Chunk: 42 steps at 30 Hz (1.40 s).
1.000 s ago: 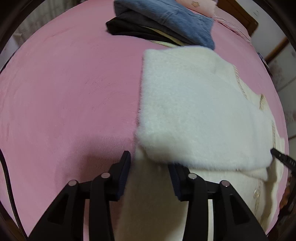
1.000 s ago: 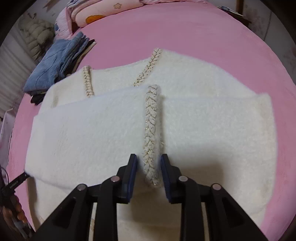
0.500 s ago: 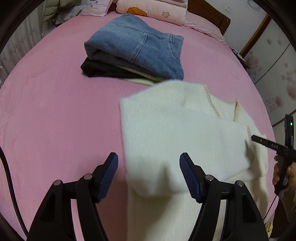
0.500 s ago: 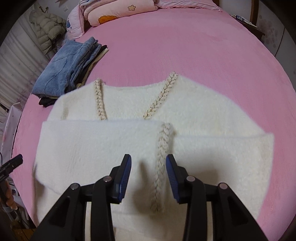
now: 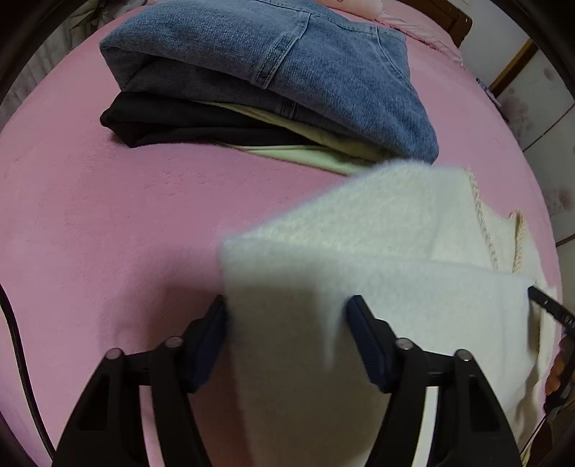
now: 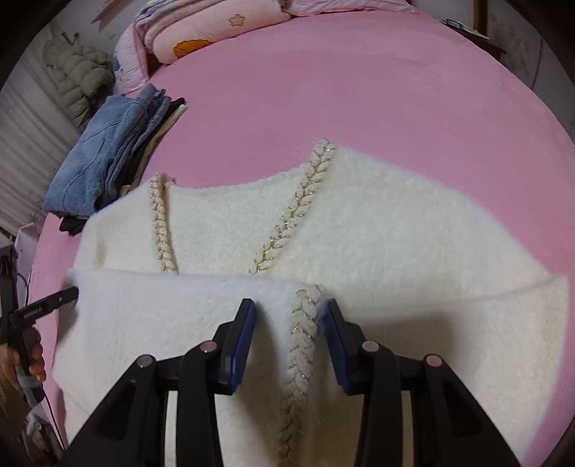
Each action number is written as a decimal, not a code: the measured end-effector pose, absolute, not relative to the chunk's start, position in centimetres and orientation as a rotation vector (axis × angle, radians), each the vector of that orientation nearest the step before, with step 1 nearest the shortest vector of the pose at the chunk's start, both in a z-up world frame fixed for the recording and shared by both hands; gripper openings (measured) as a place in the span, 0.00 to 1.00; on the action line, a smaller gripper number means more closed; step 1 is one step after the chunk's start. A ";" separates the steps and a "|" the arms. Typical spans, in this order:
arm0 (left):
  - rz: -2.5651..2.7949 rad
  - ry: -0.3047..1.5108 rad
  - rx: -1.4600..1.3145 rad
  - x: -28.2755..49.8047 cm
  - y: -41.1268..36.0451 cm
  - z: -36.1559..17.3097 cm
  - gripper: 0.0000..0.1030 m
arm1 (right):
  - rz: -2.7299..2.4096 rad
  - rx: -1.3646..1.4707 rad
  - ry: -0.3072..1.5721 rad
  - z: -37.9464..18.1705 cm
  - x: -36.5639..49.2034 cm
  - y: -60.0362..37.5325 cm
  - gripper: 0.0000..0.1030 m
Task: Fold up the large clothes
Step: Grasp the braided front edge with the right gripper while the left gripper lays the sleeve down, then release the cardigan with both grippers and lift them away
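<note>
Spread across the pink bedsheet (image 6: 377, 82), the cream fleece cardigan (image 6: 395, 230) lies flat with its near part folded up over itself, so that a straight folded edge runs from left to right across the body (the fold hides the lower end of the neckline). Two braided trims (image 6: 298, 204) with a thin gold thread run from the far neckline toward the fold, and a third stretch of braid lies on top of the folded layer, heading to the near edge. The right gripper (image 6: 289, 323) stands over that braid with its blue pads on either side of it, apart from the trim, so the claw is released; its jaws have just been easing wider and then a little narrower. The left gripper (image 5: 285, 323) sits at the left corner of the folded layer, the fleece between its pads; this view is blurred there, and its jaws, which have just been closing slightly, appear slack rather than clenched on the cloth. Beyond the cardigan's far left corner sits a stack of folded clothes with blue jeans (image 5: 280, 57) on top. Farther off, a pink patterned quilt (image 6: 215, 28) lies at the bed's far end.
</note>
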<state>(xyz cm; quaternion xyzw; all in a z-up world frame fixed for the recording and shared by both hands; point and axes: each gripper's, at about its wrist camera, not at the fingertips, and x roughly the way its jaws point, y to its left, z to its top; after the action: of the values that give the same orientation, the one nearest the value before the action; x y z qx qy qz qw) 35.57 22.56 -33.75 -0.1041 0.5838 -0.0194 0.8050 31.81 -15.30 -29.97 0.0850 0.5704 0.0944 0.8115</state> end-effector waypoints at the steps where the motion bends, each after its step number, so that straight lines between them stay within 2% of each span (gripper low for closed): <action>1: -0.033 1.247 -0.223 35.7 22.5 -33.7 0.54 | 0.201 0.161 1.215 -30.0 31.7 -15.1 0.25; 2: -0.025 1.243 -0.220 35.7 22.5 -33.6 0.42 | 0.199 0.141 1.210 -30.0 31.7 -15.0 0.19; 3: -0.007 1.232 -0.203 35.7 22.4 -33.4 0.29 | 0.203 0.132 1.203 -29.9 31.6 -15.0 0.17; 6: 0.020 1.202 -0.142 35.3 21.9 -32.5 0.14 | 0.191 0.124 1.170 -29.0 30.9 -15.1 0.14; 13: 0.028 1.156 -0.044 34.7 20.7 -31.4 0.12 | 0.117 0.082 1.105 -25.5 28.9 -14.8 0.11; 22: 0.041 1.169 0.016 35.1 19.8 -33.0 0.13 | 0.042 0.058 1.188 -30.3 30.0 -14.5 0.11; 24: 0.037 1.170 0.036 34.8 19.7 -32.6 0.16 | 0.034 0.059 1.185 -29.9 29.8 -14.5 0.12; 27: 0.039 1.172 0.040 34.3 18.8 -31.2 0.32 | 0.022 0.047 1.190 -28.5 29.0 -14.5 0.13; 29: 0.033 1.155 0.025 34.0 18.6 -30.1 0.37 | 0.027 0.040 1.191 -27.3 28.2 -14.3 0.13; 32: 0.023 1.113 0.025 32.8 17.9 -27.3 0.58 | 0.037 0.050 1.171 -24.9 26.7 -13.8 0.13; 33: 0.022 1.088 0.032 32.0 17.6 -25.9 0.62 | 0.042 0.062 1.167 -23.9 26.0 -13.7 0.13; 42: -0.037 0.994 0.018 25.8 15.9 -15.1 0.76 | 0.089 0.093 1.107 -15.2 21.8 -11.6 0.15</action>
<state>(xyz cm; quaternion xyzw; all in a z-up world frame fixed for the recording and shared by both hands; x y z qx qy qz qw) 25.79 15.93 -15.11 0.0086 0.4767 -0.0175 0.8788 21.82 -11.61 -15.23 0.0442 0.5255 0.0423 0.8486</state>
